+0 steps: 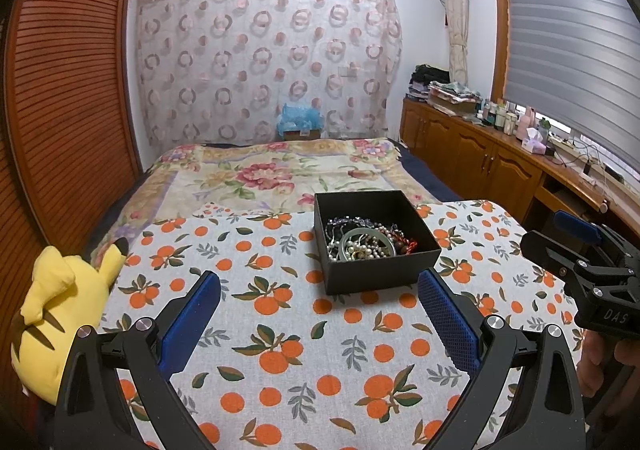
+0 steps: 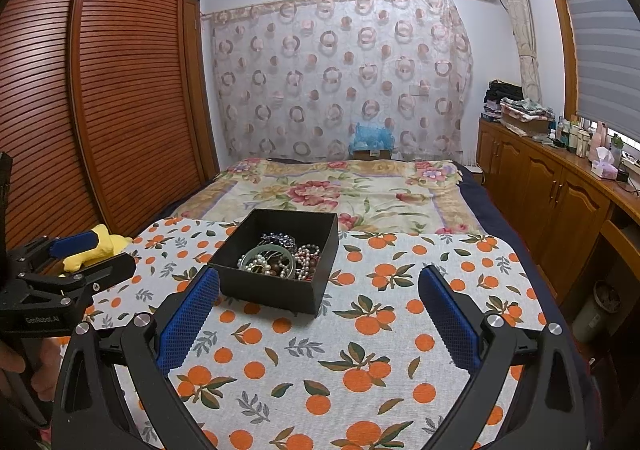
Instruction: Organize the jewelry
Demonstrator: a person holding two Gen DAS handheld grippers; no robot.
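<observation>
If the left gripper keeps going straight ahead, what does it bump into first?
Probably the black jewelry box. The open left gripper points along the orange-print cloth, and the box's near corner sits just ahead, slightly right of centre. Depth is hard to judge.

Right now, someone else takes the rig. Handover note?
Left hand-held gripper: open, empty, hovering over the orange-print cloth, short of the box.
Right hand-held gripper: open, empty, same height, box just ahead and slightly left.
Black box: lidless, on the cloth near its far edge. All the jewelry sits in it as one tangled heap: pearl strands, a pale green bangle, dark beads, a red piece.
Done: nothing visibly sorted; no piece lies outside the box.
Left: pull pieces out one at a time, untangle, lay them out. No trays or dividers in view.
</observation>
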